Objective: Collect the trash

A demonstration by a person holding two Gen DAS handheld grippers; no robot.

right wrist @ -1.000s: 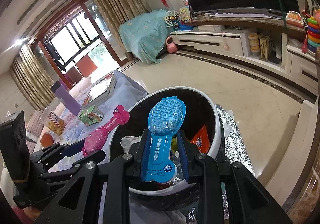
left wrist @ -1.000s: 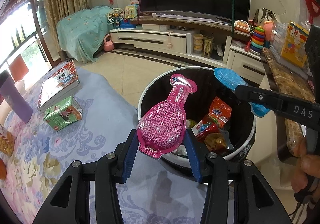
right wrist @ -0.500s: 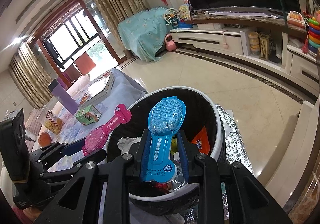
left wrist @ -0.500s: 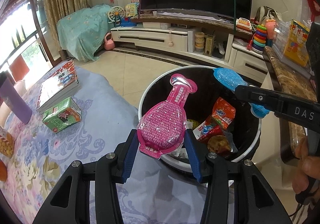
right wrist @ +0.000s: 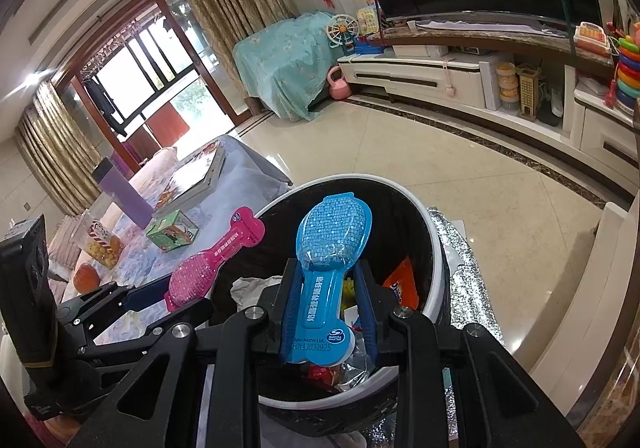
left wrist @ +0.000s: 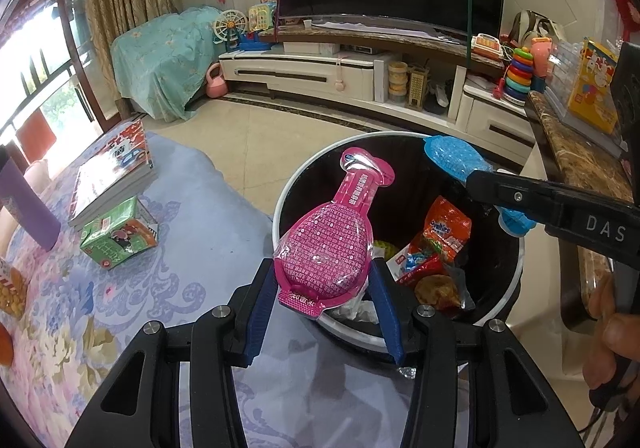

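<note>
1. Between the blue fingers (left wrist: 256, 304) of the left gripper (left wrist: 324, 300), a pink blister pack (left wrist: 332, 244) is clamped at its wide end, the fingers being set partly apart to its width; its narrow neck is pointed up and away over the near rim of the trash bin (left wrist: 516, 276).
2. Between the fingers (right wrist: 290, 300) of the right gripper (right wrist: 328, 308), a blue blister pack (right wrist: 326, 268) is gripped by its narrow stem, the fingers being drawn closer together; its rounded end is held above the open bin.
3. Both packs are seen from the right wrist as well, the pink one (right wrist: 216, 264) being held just left of the bin's rim (right wrist: 436, 248).
4. Inside the black-lined bin, an orange snack wrapper (left wrist: 448, 228), other wrappers and crumpled white paper (right wrist: 250, 286) are seen.
5. Left of the bin, a flowered blue tabletop (left wrist: 192, 200) is seen, on which a green carton (left wrist: 116, 236), a stack of books (left wrist: 110, 172) and a purple bottle (left wrist: 26, 208) are set.
6. At the right edge of the left-wrist view, part of a hand (left wrist: 612, 336) is seen on the right gripper's handle.
</note>
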